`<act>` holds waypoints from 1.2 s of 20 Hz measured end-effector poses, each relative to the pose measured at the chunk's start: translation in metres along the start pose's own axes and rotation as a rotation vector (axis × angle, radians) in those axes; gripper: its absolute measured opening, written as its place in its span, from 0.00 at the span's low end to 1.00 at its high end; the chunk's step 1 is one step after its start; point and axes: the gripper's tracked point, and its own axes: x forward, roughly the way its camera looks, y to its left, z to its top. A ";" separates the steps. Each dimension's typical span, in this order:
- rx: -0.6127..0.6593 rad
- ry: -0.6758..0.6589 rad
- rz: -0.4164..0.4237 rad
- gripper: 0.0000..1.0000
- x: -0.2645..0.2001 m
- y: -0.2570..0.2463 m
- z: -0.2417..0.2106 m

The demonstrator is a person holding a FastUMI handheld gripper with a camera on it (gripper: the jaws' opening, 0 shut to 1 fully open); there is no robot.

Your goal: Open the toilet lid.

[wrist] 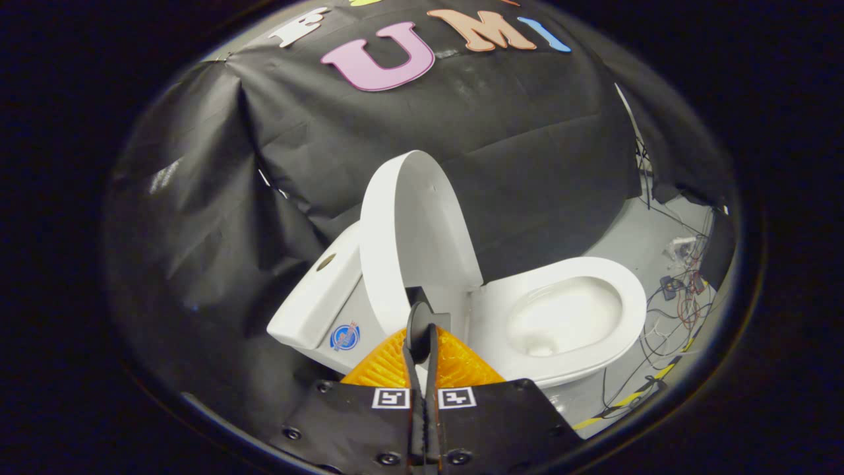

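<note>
The white toilet stands just ahead of me, rolled to one side in this tilted view. Its lid [422,224] is raised upright, leaning toward the tank [316,297]. The seat [630,290] lies flat around the open bowl [567,316], to the right of the fingers. My gripper [422,316] is shut, its two black fingers [414,343] pressed together with only a thin slit between them. The tips sit in front of the lid's lower edge near the hinge. I cannot tell whether they touch the lid.
Black cloth walls close in behind and to the left of the toilet. Loose cables [679,310] and yellow-black tape [633,396] lie on the grey floor [633,237] beyond the bowl, on the right.
</note>
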 end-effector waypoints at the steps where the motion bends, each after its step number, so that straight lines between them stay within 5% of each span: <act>1: -0.009 0.002 0.002 0.01 0.000 0.001 0.000; 20: -0.285 0.022 -0.015 0.02 0.004 -0.003 -0.006; 24: -0.256 -0.010 -0.005 0.02 0.006 -0.002 -0.006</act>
